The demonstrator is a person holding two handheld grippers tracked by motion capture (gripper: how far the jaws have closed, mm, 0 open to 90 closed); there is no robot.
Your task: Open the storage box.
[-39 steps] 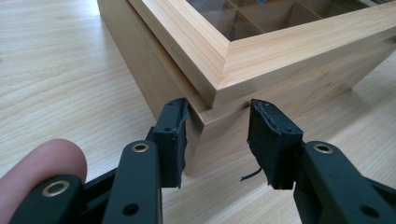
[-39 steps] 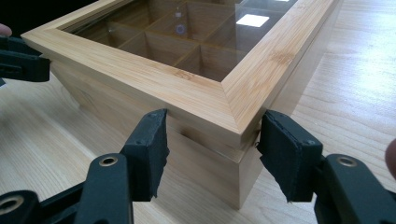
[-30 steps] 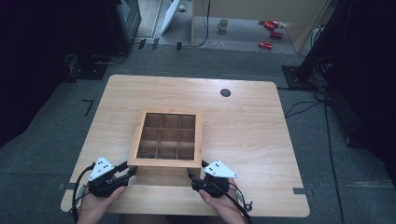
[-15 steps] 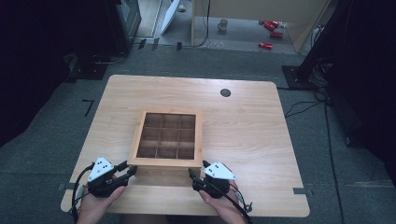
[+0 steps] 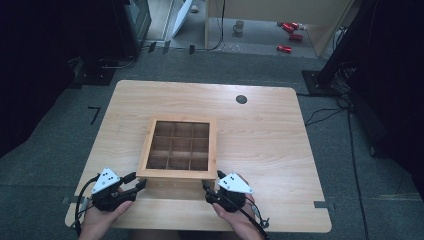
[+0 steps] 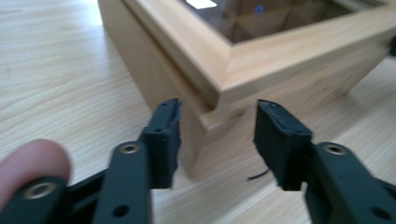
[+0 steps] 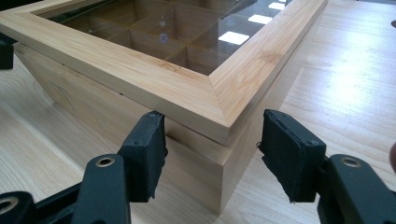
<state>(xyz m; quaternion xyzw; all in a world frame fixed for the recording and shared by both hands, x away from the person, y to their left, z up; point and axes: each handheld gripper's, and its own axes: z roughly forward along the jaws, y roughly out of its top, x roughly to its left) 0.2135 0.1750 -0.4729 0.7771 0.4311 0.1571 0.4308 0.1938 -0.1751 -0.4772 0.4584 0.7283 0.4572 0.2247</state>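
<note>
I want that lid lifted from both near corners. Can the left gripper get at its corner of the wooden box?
Probably yes: the left gripper already straddles the near corner of the wooden box, jaws apart, nothing between.

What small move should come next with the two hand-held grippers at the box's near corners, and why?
Probably ease both forward so the pads reach under the lid edge, then lift. The left hand-held gripper and right hand-held gripper each straddle a near corner of the box, jaws apart and gripping nothing; the glass lid lies closed.

Black two-jaw tongs (image 5: 140,185), brass rivets, grey triangular top plates, trailing black cables.
</note>
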